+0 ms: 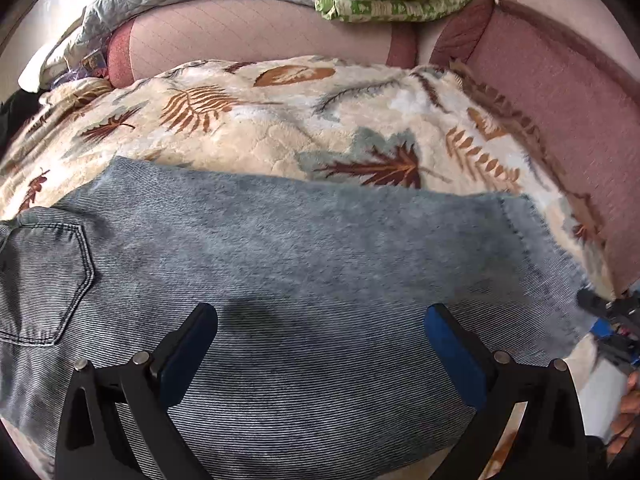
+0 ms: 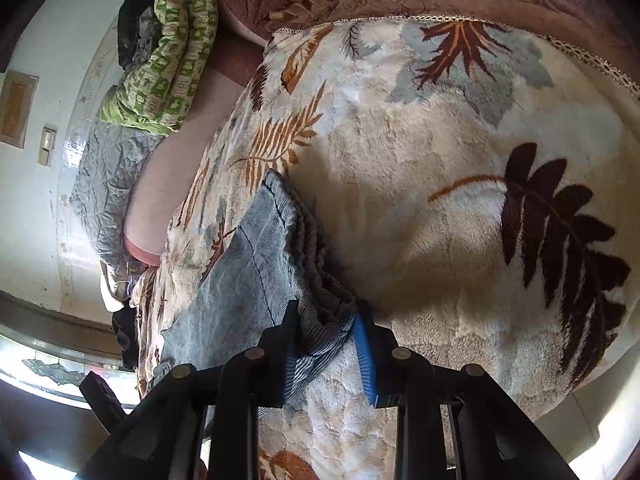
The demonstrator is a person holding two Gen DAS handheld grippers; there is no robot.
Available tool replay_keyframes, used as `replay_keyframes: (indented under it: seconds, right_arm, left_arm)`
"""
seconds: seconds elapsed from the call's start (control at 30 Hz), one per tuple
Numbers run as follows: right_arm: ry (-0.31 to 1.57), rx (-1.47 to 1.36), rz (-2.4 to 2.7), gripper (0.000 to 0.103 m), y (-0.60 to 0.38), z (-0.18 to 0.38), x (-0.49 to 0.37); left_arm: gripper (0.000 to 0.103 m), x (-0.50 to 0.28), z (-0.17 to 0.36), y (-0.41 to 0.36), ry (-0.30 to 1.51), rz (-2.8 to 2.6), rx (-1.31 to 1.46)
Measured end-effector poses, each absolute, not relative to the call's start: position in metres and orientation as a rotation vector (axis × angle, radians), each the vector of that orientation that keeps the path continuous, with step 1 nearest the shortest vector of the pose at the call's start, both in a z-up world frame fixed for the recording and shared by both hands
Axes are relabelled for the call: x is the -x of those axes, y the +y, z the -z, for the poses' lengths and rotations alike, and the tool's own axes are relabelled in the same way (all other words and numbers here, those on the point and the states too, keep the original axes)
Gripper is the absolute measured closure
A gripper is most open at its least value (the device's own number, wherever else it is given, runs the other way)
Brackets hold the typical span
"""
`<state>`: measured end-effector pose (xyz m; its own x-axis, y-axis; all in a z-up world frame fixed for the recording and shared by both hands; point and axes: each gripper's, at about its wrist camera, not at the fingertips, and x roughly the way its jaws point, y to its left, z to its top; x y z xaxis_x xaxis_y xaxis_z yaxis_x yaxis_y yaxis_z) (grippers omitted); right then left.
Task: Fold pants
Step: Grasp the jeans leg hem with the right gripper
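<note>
- Faded blue-grey denim pants (image 1: 288, 264) spread flat across cream plush blanket with brown leaf print (image 1: 256, 136), already doubled leg over leg, back pocket at left, stitched hem at right.
- Left gripper (image 1: 320, 344) spread wide, hovering above mid-leg denim, holding nothing.
- Right gripper (image 2: 326, 344) closing around bunched hem layers; jaws not fully together, cloth wedged between blue pads (image 2: 366, 360).
- Likely heavy, limp but thick; slips little on plush. Best taken at hem and waistband edges, all layers together.
- Left view alone shows whole pants and pocket; right view alone shows stacked hem layers and the grip.
</note>
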<state>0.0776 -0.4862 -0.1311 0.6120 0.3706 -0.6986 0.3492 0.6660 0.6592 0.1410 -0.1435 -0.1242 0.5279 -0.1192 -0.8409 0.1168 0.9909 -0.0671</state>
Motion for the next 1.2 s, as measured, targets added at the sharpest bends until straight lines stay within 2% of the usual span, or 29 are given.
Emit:
replay_keyframes:
  seconds: [0.27,0.37,0.63,0.73,1.0,1.1,1.2]
  right_arm:
    - [0.94,-0.816,-0.014,0.076,-0.481,0.123,-0.079]
    - [0.942,-0.807,-0.01,0.076,-0.479,0.121,-0.08]
    - [0.94,-0.75,-0.003,0.077,-0.473,0.108,-0.083]
    - [0.947,-0.739,0.004,0.078,-0.47,0.107,-0.085]
    - [0.964,-0.7,0.024,0.078,-0.464,0.102,-0.085]
    - [0.96,-0.681,0.021,0.079,-0.459,0.095,-0.088]
    - [0.94,-0.642,-0.004,0.083,-0.443,0.078,-0.092]
  left_arm:
    - [0.0,-0.137,0.126,-0.137,0.992,0.03,-0.078]
    - [0.0,-0.141,0.139,-0.135,1.038,0.033,-0.099]
    - [0.0,-0.119,0.113,-0.112,0.95,0.03,-0.08]
    - [0.0,-0.125,0.137,-0.102,1.062,0.004,-0.104]
    - [0.0,-0.106,0.11,-0.093,0.942,0.011,-0.134]
    - [0.0,-0.109,0.133,-0.085,1.038,0.012,-0.166]
    - [0.0,-0.105,0.12,-0.067,1.002,0.02,-0.051]
